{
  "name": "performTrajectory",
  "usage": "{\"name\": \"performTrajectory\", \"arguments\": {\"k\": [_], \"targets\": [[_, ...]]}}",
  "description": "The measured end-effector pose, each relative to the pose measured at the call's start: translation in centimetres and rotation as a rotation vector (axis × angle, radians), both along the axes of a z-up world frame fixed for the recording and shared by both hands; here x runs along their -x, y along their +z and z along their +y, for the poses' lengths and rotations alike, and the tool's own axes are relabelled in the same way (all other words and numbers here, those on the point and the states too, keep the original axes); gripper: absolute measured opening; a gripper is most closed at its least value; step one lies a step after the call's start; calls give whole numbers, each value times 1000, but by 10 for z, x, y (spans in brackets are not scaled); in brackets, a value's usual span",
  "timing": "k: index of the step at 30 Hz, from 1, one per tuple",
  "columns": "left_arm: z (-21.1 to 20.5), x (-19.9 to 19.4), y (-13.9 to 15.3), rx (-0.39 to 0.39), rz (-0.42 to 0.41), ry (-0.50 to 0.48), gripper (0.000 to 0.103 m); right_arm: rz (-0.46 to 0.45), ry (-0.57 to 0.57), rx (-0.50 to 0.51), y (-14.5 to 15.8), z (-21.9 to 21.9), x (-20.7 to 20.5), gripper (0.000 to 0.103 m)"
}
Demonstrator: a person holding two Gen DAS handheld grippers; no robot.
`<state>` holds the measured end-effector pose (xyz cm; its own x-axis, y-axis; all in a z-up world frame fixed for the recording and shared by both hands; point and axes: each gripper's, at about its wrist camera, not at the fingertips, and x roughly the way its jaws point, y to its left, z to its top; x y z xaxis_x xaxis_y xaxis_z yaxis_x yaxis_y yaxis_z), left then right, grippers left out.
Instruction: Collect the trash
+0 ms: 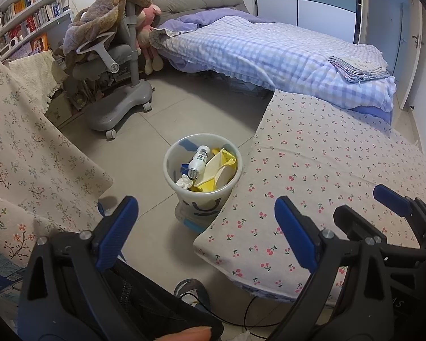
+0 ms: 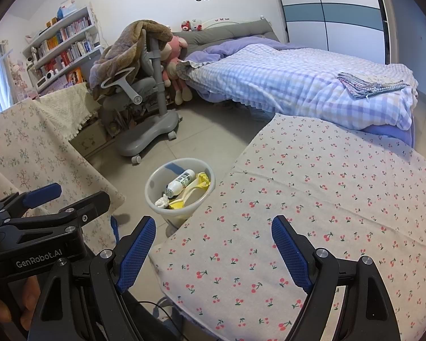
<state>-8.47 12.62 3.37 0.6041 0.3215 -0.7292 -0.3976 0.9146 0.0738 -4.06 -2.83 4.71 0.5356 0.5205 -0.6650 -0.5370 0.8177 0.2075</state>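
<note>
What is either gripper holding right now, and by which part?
Nothing: left gripper and right gripper both have open, empty jaws.

Left gripper (image 1: 206,231): jaws spread wide, nothing between them; angled downward; blue pads (image 1: 116,236) facing inward
Right gripper (image 2: 213,251): jaws spread wide, empty; angled downward, beside the left
Fingertip (image 1: 194,334): visible at the lower edge, under the left gripper's body

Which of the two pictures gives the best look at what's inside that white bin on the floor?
The left wrist view: the bin sits nearer, showing a bottle, yellow packaging and crumpled tissue. The right wrist view shows the same contents smaller, the bin partly behind the cherry-print table.
</note>
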Motion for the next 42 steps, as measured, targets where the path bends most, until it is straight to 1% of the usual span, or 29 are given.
{"name": "performTrajectory", "arguments": {"k": [12,27,42], "targets": [[2,-5,-3,14,9,-14,97,4,-4,5,-4,2,1,85],[-2,-8,-2,22,-1,-34,97,5,-19,4,-5,0,2,85],[-5,-10,2,10,-20,-50,97,3,-44,-9,-1,-4,3,85]]}}
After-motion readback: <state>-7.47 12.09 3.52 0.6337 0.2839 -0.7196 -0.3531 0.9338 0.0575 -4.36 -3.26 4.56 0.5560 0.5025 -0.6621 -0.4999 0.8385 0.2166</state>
